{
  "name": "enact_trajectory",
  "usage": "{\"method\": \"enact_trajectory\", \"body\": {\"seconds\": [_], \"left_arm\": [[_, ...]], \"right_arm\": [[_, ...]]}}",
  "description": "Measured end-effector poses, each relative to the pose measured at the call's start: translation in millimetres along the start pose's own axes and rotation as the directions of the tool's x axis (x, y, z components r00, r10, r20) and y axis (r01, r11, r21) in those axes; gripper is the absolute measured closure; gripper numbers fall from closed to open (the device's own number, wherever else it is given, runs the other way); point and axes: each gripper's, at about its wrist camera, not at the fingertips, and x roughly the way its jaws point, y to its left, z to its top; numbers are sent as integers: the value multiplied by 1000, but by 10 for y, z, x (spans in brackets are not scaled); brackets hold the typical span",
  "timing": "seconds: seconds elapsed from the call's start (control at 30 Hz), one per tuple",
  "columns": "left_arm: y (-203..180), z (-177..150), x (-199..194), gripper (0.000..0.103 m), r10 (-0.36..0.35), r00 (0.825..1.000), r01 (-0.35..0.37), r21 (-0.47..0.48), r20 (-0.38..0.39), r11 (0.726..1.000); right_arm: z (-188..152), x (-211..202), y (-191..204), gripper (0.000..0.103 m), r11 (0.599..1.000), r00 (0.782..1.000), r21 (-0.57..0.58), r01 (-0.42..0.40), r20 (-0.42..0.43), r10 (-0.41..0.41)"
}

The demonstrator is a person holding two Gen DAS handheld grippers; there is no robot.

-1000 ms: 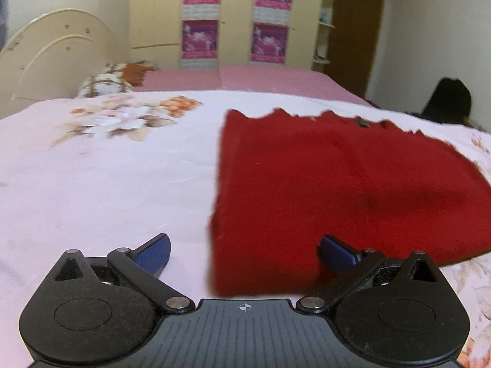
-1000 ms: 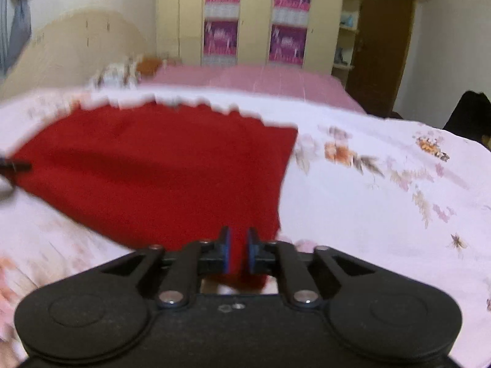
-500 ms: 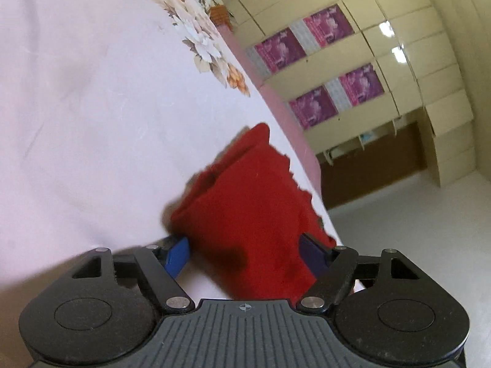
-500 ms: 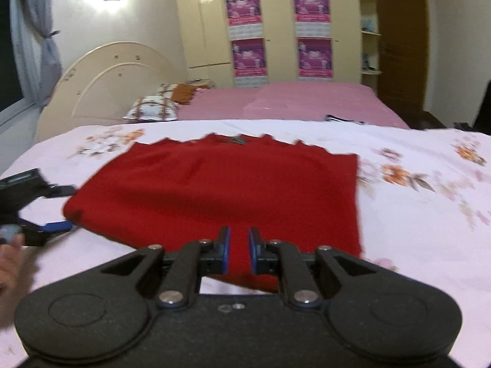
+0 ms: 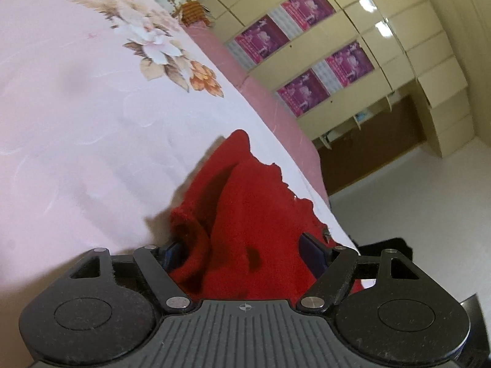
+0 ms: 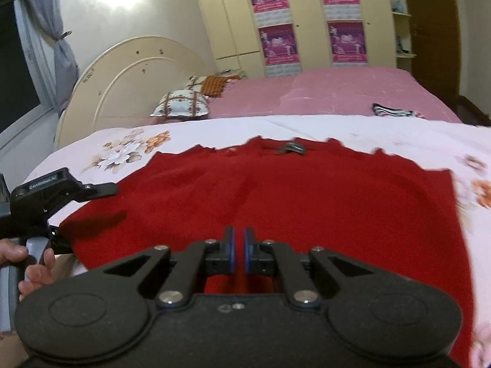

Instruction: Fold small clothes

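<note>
Where it lies flat, red garment beneath right gripper.

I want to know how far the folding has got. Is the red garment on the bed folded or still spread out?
Mostly spread: the red garment lies flat on the floral sheet, only its left end bunched up between the left claw's jaws.

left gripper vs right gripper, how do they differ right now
The left gripper has its jaws set wide, rolled sideways, with a bunched corner of the red garment between its fingers; its jaws have just been closing. The right gripper is level and nearly shut, its jaws just closing too; whether it pinches the near edge is unclear. Both are black with blue pads, at the same garment.
</note>
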Motion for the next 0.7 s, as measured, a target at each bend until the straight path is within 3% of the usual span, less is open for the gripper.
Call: {"method": "enact_trajectory", "body": {"seconds": [0.07, 0.13, 0.23, 0.3, 0.37, 0.43, 0.57, 0.7], "left_arm": [[-21, 27, 35, 64, 29, 999, -29, 10, -18, 1000], [26, 58, 86, 85, 34, 999, -34, -10, -41, 999], [30, 85, -106, 87, -110, 993, 112, -61, 37, 992], [-37, 74, -131, 87, -87, 996, 87, 7, 35, 996], [128, 61, 1, 87, -16, 999, 15, -51, -34, 999], [278, 46, 25, 87, -51, 998, 47, -106, -39, 993], [143, 86, -14, 87, -57, 998, 55, -58, -41, 997], [-355, 183, -166, 87, -168, 985, 169, 52, -27, 984]], "right_arm": [[1, 98, 65, 97, 999, 1000, -32, 11, -21, -12], [-35, 165, 118, 98, 995, 997, -81, 56, -51, -60], [-129, 235, 128, 103, 987, 991, -125, 101, -77, -111], [-117, 197, 150, 103, 987, 990, -120, 107, -82, -117], [-151, 213, 102, 103, 991, 991, -91, 98, -80, -105], [-147, 195, 87, 103, 993, 992, -75, 92, -81, -98], [-161, 180, 63, 103, 995, 993, -43, 87, -79, -91], [-151, 210, -45, 103, 998, 995, 18, 68, -71, -67]]}}
